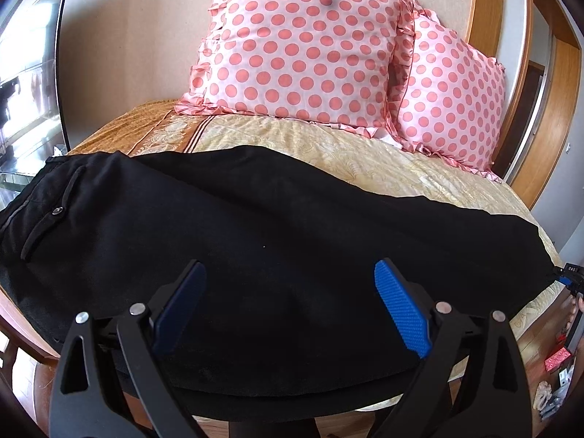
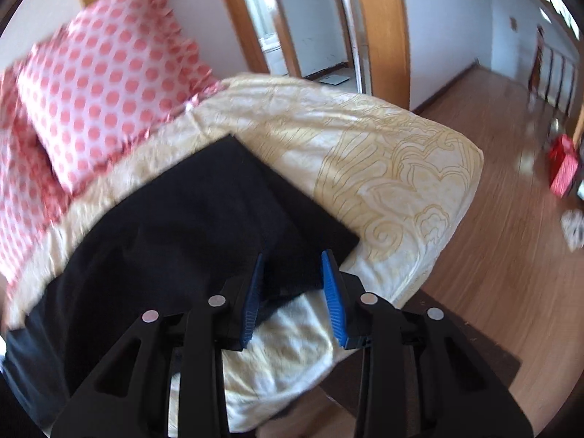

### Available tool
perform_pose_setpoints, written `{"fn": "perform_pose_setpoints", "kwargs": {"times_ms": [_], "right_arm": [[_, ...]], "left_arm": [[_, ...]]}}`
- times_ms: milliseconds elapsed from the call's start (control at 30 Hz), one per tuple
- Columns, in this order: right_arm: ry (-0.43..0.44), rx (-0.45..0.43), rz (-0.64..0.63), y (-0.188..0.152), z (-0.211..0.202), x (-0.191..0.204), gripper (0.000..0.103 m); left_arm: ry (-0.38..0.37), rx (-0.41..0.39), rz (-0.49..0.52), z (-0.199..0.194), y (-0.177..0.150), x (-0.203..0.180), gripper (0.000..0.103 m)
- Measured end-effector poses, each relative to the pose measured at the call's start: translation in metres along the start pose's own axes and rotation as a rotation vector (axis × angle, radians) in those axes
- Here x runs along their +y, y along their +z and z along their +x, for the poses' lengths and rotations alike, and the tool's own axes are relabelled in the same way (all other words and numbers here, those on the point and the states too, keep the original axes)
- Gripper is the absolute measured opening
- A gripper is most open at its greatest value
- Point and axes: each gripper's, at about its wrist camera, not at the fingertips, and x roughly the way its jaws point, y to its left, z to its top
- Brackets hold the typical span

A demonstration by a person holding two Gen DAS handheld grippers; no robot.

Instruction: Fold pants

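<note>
The pants [image 1: 255, 226] lie on the bed [image 1: 383, 153] just beyond the left gripper [image 1: 288, 273], pillows [image 1: 303, 43] farther behind them.

One pants [image 1: 277, 226], two pillows [image 1: 303, 43].

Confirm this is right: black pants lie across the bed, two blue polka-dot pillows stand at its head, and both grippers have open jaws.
Wrong in one respect: the pillows are pink with red dots, not blue, as the left wrist view shows. The black pants do lie across the bed, and the left gripper and right gripper have open jaws.
</note>
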Motion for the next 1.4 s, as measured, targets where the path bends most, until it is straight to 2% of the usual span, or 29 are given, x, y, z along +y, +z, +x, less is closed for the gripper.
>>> {"fn": "perform_pose_setpoints", "kwargs": {"times_ms": [67,100,167,300,400,467,533,567,600,633,667,767,800,867,933,1233,1300,1400], "right_arm": [[-0.045,-0.022,-0.08,-0.004,0.001,0.01,0.029],[-0.03,-0.028,-0.102,-0.004,0.001,0.013,0.017],[-0.035,-0.029,-0.123,-0.002,0.0,0.017,0.01],[-0.128,-0.091,-0.152,0.011,-0.003,0.017,0.009],[-0.076,-0.094,-0.073,0.019,-0.003,0.0,0.009],[-0.09,-0.051,-0.089,0.017,0.009,0.003,0.01],[-0.115,-0.056,-0.123,0.014,0.008,0.007,0.015],[-0.106,-0.05,-0.109,0.015,0.005,0.006,0.022],[-0.082,-0.053,-0.062,0.017,-0.001,0.001,0.046],[-0.059,-0.07,-0.028,0.018,-0.005,-0.005,0.061],[-0.037,-0.09,0.009,0.02,-0.01,-0.013,0.062],[-0.005,-0.085,0.118,0.026,-0.016,-0.035,0.054],[0.02,-0.068,0.148,0.026,-0.014,-0.041,0.047],[0.069,-0.019,0.232,0.026,-0.006,-0.054,0.047],[0.079,0.011,0.275,0.025,0.0,-0.061,0.046],[0.158,0.048,0.325,0.021,0.008,-0.055,0.043],[0.195,0.057,0.351,0.02,0.011,-0.055,0.037],[0.231,0.058,0.396,0.018,0.013,-0.057,0.035]], "left_arm": [[-0.006,0.01,0.005,0.004,0.001,-0.003,0.094],[-0.008,0.017,0.01,0.006,0.001,-0.005,0.094],[-0.014,0.021,0.018,0.007,0.001,-0.008,0.094],[-0.009,0.016,0.027,0.006,0.002,-0.012,0.094],[0.002,0.009,0.025,0.005,0.003,-0.01,0.094],[0.01,0.009,0.025,0.006,0.003,-0.008,0.094],[0.009,0.016,0.023,0.007,0.003,-0.007,0.094],[0.008,0.02,0.021,0.008,0.002,-0.006,0.094],[0.004,0.023,0.021,0.009,0.002,-0.006,0.094],[0.002,0.025,0.023,0.009,0.001,-0.006,0.094],[0.001,0.025,0.026,0.01,0.001,-0.007,0.094],[-0.007,0.027,0.031,0.012,0.0,-0.009,0.094],[-0.011,0.027,0.031,0.012,0.0,-0.01,0.094],[-0.02,0.028,0.033,0.013,0.0,-0.012,0.094],[-0.025,0.028,0.039,0.013,-0.001,-0.014,0.094],[-0.016,0.023,0.046,0.011,-0.001,-0.011,0.094],[-0.018,0.024,0.045,0.011,-0.001,-0.01,0.094],[-0.017,0.024,0.046,0.011,-0.002,-0.01,0.094]]}}
